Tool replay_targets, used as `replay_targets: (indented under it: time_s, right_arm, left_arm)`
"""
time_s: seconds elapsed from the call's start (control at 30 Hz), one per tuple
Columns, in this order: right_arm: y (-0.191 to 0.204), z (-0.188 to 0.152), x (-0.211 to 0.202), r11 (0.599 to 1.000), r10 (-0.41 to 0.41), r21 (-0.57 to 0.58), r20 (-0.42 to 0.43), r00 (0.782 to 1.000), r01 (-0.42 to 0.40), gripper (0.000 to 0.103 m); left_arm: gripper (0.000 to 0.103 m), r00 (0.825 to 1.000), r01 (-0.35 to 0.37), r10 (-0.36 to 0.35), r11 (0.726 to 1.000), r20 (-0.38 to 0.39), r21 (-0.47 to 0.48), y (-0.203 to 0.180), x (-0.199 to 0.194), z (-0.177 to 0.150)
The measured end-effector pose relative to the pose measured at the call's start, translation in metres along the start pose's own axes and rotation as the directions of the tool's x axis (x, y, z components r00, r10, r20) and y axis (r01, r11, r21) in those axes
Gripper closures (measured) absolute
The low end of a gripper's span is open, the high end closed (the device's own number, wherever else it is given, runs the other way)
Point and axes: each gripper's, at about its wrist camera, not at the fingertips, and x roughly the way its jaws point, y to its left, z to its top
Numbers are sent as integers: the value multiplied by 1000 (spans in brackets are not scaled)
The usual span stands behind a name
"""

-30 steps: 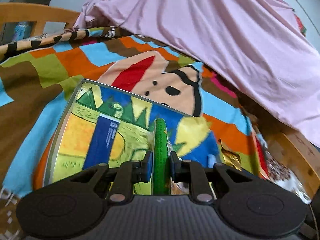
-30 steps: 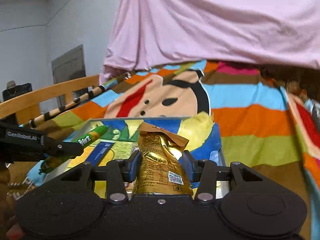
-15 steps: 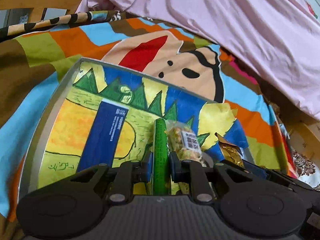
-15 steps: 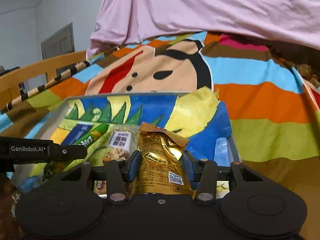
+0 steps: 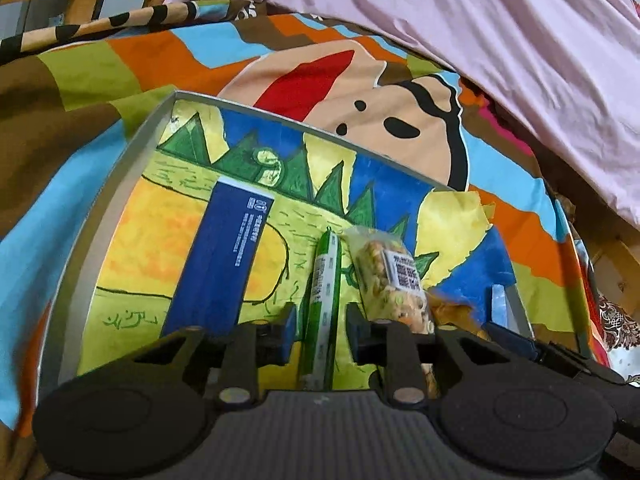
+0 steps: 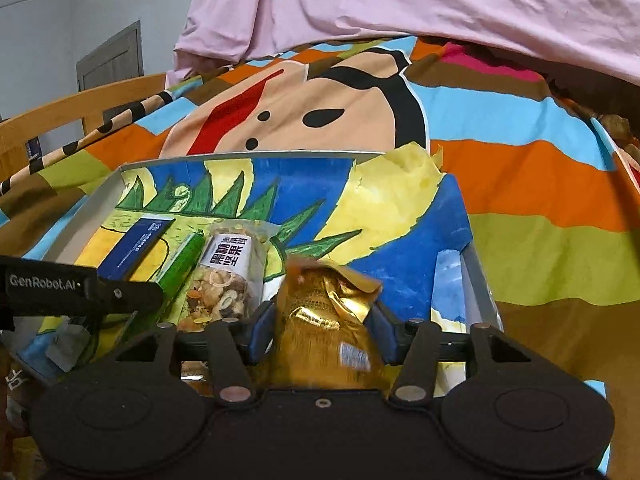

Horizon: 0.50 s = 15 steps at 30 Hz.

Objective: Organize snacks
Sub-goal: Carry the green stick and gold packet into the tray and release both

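A shallow tray (image 5: pixel 120 184) lined with a painted picture lies on the bed. In it sit a dark blue box (image 5: pixel 224 264), a green snack stick (image 5: pixel 326 272) and a clear bag of mixed nuts (image 5: pixel 384 276). My left gripper (image 5: pixel 320 320) straddles the near end of the green stick; its jaws are opening, with a gap on each side of the stick. My right gripper (image 6: pixel 320 332) is over the tray's right part with a gold foil packet (image 6: pixel 324 292) between its jaws. Those jaws are opening too, and the packet looks blurred and loose.
The tray rests on a bright patchwork blanket (image 6: pixel 520 200) with a cartoon face. A pink sheet (image 6: pixel 400 0) hangs over the far side. A wooden bed rail (image 6: pixel 60 116) runs along the left. The tray's right wall (image 6: pixel 476 280) stands just beside the gold packet.
Both grippers came down over the tray. Their jaws then widened: the green stick, gripped before, now has gaps beside it, and the gold packet has come loose.
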Motion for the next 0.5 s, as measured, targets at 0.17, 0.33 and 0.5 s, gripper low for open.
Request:
replay_targets:
  time_s: [0.17,0.33,0.5]
  right_arm:
    - [0,3,-10,1000,-3,-12,15,1000,4,33]
    - [-4,8,-33,1000,-4,4,67,998,4,22]
    - [-3,13,-65,1000,3,4,138,990,-3,11]
  left_arm:
    - [55,1000,0,0,1000,27,-2,-2,-11,3]
    - [29,992,-14,12,1000,128,16,-6,-39,2]
    - [12,975,-22,13,999,224,37,-11,-77,0]
